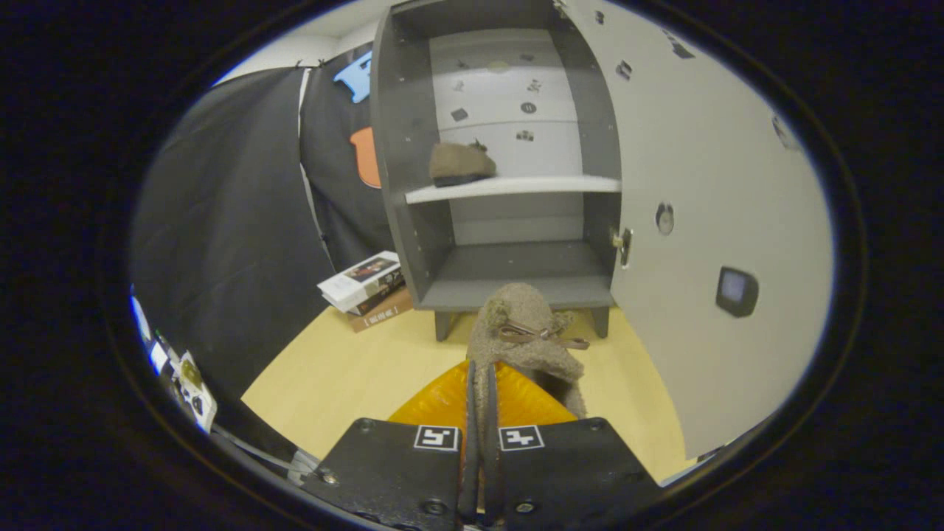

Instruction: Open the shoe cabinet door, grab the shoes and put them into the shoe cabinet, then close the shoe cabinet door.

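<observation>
1. The grey shoe cabinet (413, 147) stands on the pale wood floor (346, 369), well beyond the fingers, its big white door (708, 221) swung wide open to one side.
2. A small stack of books (369, 291) lies on the floor against the cabinet's other side.
3. 1 tan fuzzy shoe (461, 164) rests on the white middle shelf (516, 186).
4. The second tan fuzzy shoe with a brown bow (520, 339) hangs ahead of the cabinet's bottom compartment, its edge pinched in the gripper (479, 435), whose 2 fingers are pressed together on it.

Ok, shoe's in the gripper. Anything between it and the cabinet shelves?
Nothing visible. The gripper is shut on the shoe, the door is swung open to the right, and the cabinet's bottom compartment is bare. The other shoe sits on the upper shelf's left side.
</observation>
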Motion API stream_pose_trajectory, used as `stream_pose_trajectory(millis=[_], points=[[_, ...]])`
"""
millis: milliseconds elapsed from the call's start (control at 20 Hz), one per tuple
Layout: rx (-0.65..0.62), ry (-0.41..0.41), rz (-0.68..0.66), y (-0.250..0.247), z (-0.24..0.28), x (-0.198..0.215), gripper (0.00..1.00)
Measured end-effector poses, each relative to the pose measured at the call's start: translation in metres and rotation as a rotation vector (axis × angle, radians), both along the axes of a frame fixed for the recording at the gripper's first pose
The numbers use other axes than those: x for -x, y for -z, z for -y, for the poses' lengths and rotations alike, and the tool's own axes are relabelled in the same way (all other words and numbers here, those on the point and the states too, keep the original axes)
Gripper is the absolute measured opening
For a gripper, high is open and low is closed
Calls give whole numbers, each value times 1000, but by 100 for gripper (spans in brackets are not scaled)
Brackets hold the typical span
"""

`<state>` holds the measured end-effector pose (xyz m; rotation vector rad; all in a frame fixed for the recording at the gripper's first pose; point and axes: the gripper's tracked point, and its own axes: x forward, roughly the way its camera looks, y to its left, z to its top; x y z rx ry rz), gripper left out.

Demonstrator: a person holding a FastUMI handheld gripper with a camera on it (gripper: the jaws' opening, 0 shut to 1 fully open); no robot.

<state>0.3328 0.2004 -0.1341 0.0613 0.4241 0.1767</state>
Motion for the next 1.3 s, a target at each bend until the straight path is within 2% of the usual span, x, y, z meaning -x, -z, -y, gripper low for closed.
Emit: stream_pose_trajectory(millis=[350, 650, 950, 1300], points=[[56, 11, 183, -131, 8, 24, 7], [119, 35, 288, -215, 3, 11, 7], [148, 78, 291, -263, -4, -59, 7], [239, 147, 272, -266, 18, -181, 7]])
